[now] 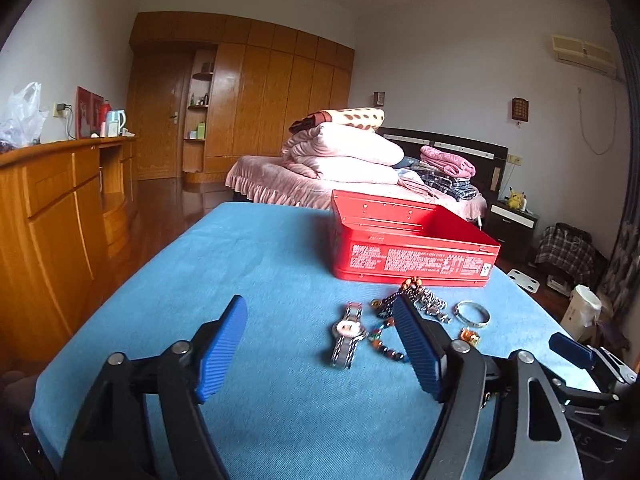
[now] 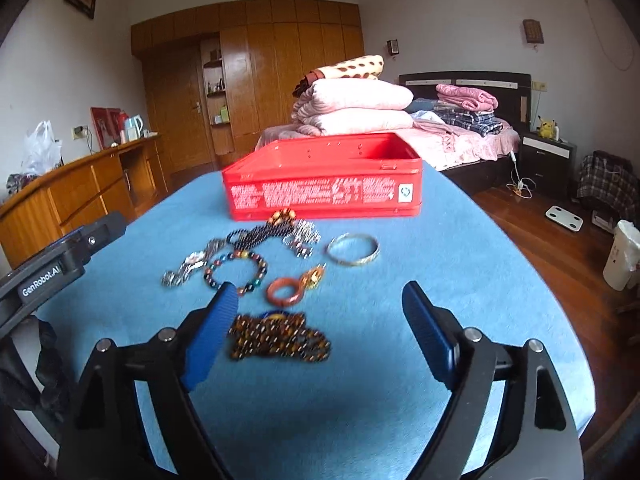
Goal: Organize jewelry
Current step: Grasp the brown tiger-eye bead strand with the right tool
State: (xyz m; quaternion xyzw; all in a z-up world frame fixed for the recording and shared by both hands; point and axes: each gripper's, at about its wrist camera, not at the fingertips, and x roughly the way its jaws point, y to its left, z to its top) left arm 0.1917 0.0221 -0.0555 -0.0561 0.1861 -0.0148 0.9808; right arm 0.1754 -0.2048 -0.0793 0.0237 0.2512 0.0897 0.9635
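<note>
An open red tin box (image 2: pixel 320 188) (image 1: pixel 412 256) stands on the blue-covered table (image 2: pixel 440 260). Jewelry lies in front of it: a silver bangle (image 2: pixel 353 249) (image 1: pixel 472 314), a wristwatch (image 1: pixel 347 334) (image 2: pixel 186 270), a multicoloured bead bracelet (image 2: pixel 236 272), an orange ring (image 2: pixel 284 290) and a brown bead necklace (image 2: pixel 280 338). My right gripper (image 2: pixel 320 304) stands open just above the brown necklace, touching nothing. My left gripper (image 1: pixel 320 320) is open too, hovering left of the watch, its right finger hiding part of the bead pile. Nothing is between either pair of jaws.
The other gripper's body shows at the left edge of the right wrist view (image 2: pixel 60 264) and at the lower right of the left wrist view (image 1: pixel 580 364). A wooden sideboard (image 1: pixel 60 208) stands left, a bed (image 2: pixel 460 136) behind the table, a white bin (image 2: pixel 624 256) on the floor right.
</note>
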